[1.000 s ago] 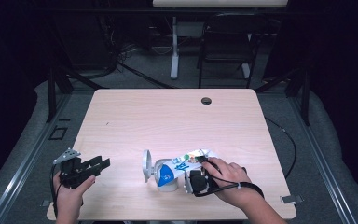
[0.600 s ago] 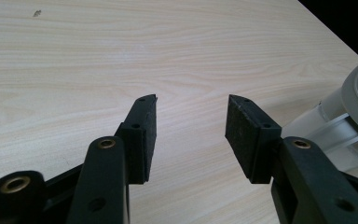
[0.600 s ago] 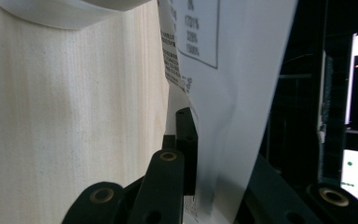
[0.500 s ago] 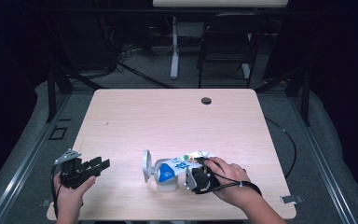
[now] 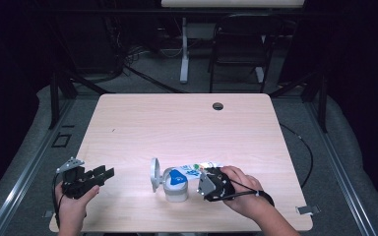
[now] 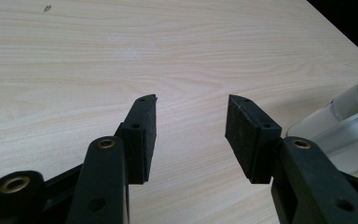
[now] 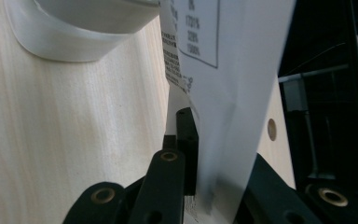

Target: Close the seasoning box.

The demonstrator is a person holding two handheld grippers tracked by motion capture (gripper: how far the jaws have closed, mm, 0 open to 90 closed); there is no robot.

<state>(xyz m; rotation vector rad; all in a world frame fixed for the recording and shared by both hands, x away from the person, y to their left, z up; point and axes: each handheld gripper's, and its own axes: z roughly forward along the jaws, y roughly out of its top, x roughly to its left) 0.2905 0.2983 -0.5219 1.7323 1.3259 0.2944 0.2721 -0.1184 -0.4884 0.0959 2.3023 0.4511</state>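
The left gripper rests on the bench with its jaws spread, nothing between them. To its right stands a white jar. Just beyond the jar, the right gripper pinches the jar's peeled label.

A pale wooden table fills the middle of the high view, with a small dark round hole near its far edge. Low and centre on it lies a white container, apparently with a loose printed label beside it.
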